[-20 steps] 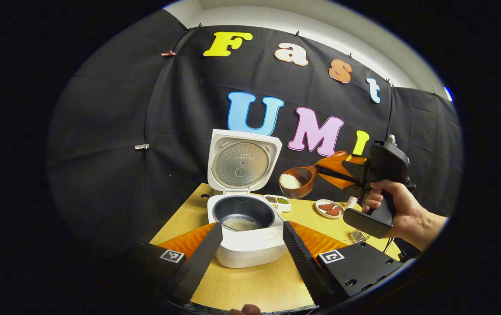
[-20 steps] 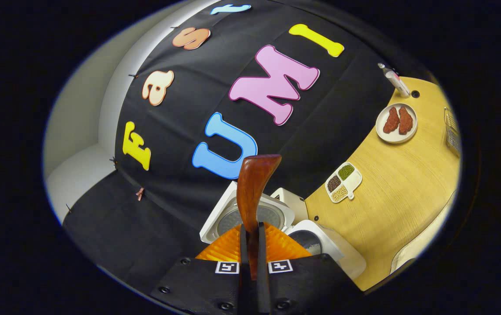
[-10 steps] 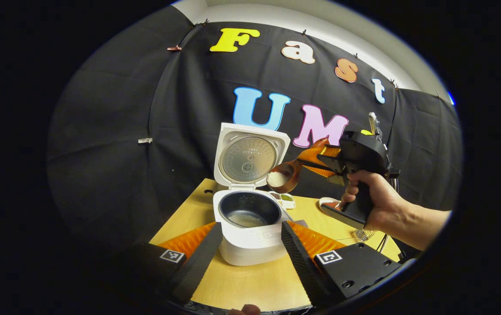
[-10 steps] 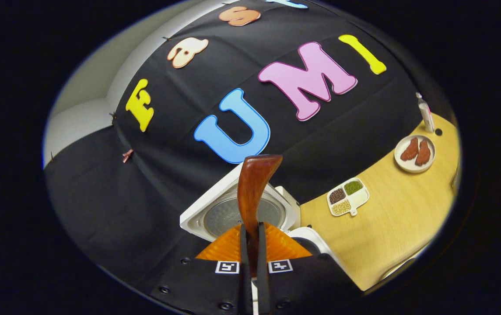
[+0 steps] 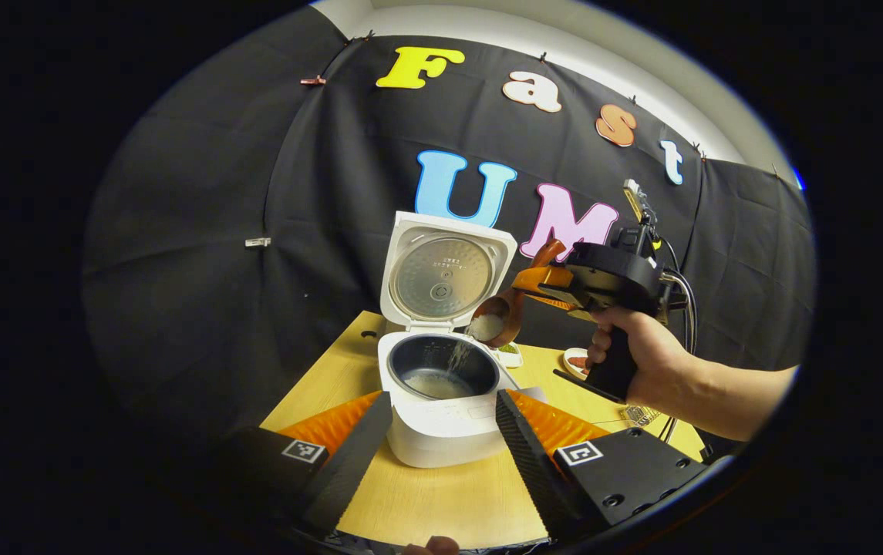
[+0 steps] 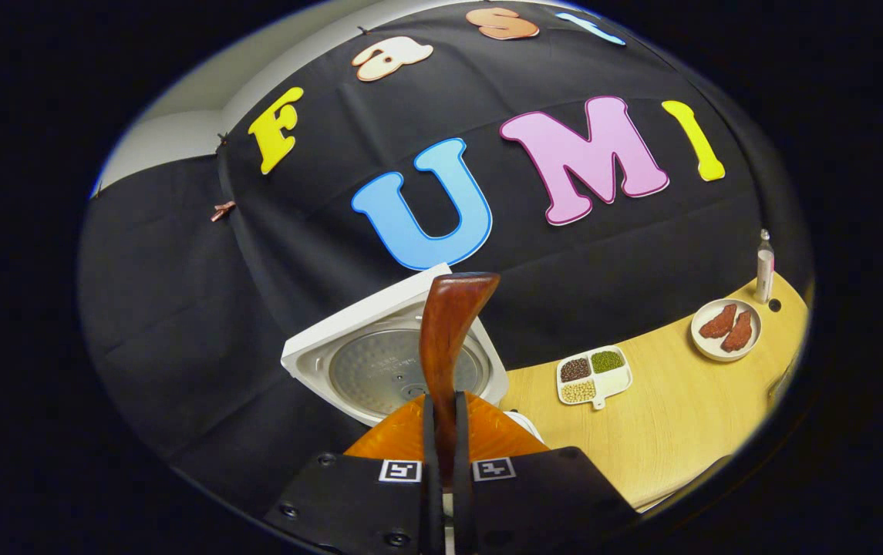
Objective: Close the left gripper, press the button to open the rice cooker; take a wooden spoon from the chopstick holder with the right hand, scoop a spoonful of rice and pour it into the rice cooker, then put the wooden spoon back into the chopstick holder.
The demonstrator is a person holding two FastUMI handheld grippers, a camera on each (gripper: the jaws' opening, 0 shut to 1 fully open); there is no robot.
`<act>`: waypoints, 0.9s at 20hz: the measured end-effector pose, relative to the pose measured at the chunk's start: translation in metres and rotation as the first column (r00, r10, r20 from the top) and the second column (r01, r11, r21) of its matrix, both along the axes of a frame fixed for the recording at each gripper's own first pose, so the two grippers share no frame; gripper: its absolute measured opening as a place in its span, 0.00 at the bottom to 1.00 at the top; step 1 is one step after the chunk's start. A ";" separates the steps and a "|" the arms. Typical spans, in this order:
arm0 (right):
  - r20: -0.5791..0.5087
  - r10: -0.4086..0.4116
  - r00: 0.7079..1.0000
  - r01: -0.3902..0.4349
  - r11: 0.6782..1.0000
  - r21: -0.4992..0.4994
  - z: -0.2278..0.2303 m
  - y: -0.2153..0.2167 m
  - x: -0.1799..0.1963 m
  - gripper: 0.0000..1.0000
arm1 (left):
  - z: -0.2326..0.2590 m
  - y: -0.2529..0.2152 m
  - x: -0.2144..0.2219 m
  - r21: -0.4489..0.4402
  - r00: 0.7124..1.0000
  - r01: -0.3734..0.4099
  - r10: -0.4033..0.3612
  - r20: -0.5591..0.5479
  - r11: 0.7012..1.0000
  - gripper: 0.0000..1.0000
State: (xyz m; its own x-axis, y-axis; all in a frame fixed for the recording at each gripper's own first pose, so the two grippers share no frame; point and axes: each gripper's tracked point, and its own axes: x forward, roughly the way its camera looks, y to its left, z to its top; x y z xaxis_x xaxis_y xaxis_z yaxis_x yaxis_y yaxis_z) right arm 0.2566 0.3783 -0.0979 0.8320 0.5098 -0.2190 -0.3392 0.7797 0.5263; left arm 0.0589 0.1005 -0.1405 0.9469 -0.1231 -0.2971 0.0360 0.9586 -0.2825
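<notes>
Right tool (image 6: 441, 420) clenched on the wooden spoon (image 5: 504, 312), tipping rice at frame centre; keep its bowl over the rice cooker (image 5: 441, 385) pot, rolling slowly. Left tool (image 5: 441, 447) stays released.

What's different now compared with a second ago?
The right gripper has carried the wooden spoon leftward over the rice cooker and tipped it, so rice now pours into the pot. It stays shut on the spoon's handle. The left gripper stays open in front of the cooker, whose lid stays up.
</notes>
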 end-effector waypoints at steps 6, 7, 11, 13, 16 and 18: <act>0.082 0.052 0.995 -0.042 0.991 -0.126 0.000 0.009 -0.001 0.09 | -0.005 0.002 -0.001 -0.012 1.000 0.002 -0.002 -0.017 1.000 0.94; 0.100 0.065 0.993 -0.050 0.988 -0.148 0.002 0.011 -0.001 0.09 | -0.005 0.002 -0.001 -0.013 1.000 0.003 -0.003 -0.018 1.000 0.94; 0.179 0.137 0.974 -0.089 0.963 -0.253 0.015 0.024 -0.006 0.09 | -0.007 0.003 -0.002 -0.021 1.000 -0.004 0.003 -0.024 1.000 0.94; 0.219 0.173 0.960 -0.102 0.948 -0.301 0.019 0.029 -0.009 0.10 | -0.006 0.001 -0.002 -0.028 1.000 0.001 -0.002 -0.025 1.000 0.94; 0.277 0.239 0.931 -0.122 0.917 -0.381 0.031 0.038 -0.018 0.10 | -0.007 0.000 -0.001 -0.023 1.000 0.006 -0.006 -0.022 1.000 0.94; 0.306 0.285 0.908 -0.138 0.895 -0.424 0.035 0.045 -0.024 0.10 | -0.007 -0.002 0.002 -0.027 1.000 0.006 -0.007 -0.021 1.000 0.94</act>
State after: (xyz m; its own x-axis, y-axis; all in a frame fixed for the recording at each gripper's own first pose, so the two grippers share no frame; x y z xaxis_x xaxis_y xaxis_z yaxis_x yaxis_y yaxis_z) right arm 0.2327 0.4236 -0.0625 0.7718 0.6183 -0.1484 -0.6235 0.7817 0.0142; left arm 0.0604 0.0987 -0.1474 0.9396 -0.1377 -0.3135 0.0360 0.9503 -0.3094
